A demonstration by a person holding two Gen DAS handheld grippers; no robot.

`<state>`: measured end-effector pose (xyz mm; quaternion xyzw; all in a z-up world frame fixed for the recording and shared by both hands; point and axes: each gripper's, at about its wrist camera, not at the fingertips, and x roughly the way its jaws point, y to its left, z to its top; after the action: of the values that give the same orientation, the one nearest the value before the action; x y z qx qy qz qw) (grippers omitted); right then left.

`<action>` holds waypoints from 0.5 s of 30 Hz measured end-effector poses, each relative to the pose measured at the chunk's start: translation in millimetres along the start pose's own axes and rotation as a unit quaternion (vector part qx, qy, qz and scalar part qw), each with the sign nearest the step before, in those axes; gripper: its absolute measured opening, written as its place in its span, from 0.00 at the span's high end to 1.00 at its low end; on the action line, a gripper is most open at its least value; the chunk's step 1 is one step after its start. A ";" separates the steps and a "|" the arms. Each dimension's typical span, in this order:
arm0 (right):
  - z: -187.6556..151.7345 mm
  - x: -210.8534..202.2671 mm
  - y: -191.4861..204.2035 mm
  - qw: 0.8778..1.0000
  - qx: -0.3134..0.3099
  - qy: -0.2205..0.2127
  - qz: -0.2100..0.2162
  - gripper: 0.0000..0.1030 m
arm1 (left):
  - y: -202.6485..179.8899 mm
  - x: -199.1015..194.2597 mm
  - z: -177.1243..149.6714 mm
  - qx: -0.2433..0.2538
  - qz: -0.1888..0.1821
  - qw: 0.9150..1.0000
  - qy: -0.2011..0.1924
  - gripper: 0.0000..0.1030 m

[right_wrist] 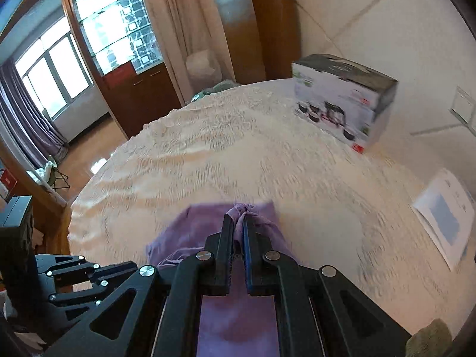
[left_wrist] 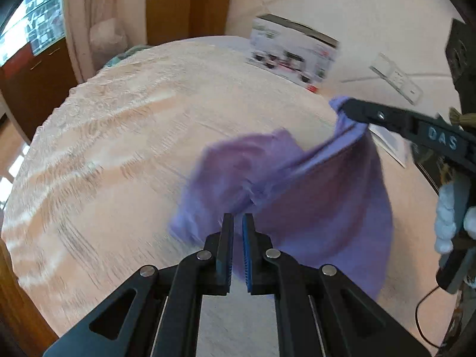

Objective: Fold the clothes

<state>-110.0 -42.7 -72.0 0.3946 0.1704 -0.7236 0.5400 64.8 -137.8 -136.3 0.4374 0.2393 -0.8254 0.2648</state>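
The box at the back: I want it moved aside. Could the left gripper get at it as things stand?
Probably not yet: the left gripper is nearly shut at the purple cloth, and the box sits far across the table.

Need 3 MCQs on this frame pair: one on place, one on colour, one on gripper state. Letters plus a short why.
1. Where does the printed box stand?
A. on the far side of the table, near the wall
B. on the floor
C. under the garment

2. What colour is the garment?
A. green
B. purple
C. white

3. What is the right gripper doing?
A. open above the cloth
B. shut on the box
C. shut on a bunched bit of the garment

Key: 1 A, it stands on the lace-covered table beside the pale wall; 2 B, purple in both views; 3 C, fabric bulges from between its fingers, lifted in the left wrist view.
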 end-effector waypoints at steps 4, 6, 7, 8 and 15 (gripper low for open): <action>12.7 40.1 3.4 0.999 0.012 0.034 0.010 0.94 | 21.1 18.5 13.1 0.006 -0.014 1.000 0.014 0.95; 12.0 61.4 -1.1 0.998 0.026 0.063 0.001 0.88 | 20.9 32.2 12.2 0.023 -0.029 0.999 0.029 0.79; 10.9 68.0 -4.8 0.997 0.036 0.073 -0.004 0.86 | 19.2 38.3 10.9 0.034 -0.033 0.998 0.033 0.72; 7.6 69.9 -10.6 0.996 0.052 0.078 -0.008 0.85 | 16.5 43.4 9.3 0.047 -0.033 0.998 0.033 0.62; -25.8 14.1 -37.5 0.993 0.111 0.041 -0.011 0.55 | 11.7 64.0 7.9 0.087 -0.035 0.995 0.040 0.55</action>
<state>-135.8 -21.0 -105.6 0.4797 0.1155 -0.7270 0.4775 37.1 -166.1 -188.5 0.4832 0.1917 -0.8336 0.1869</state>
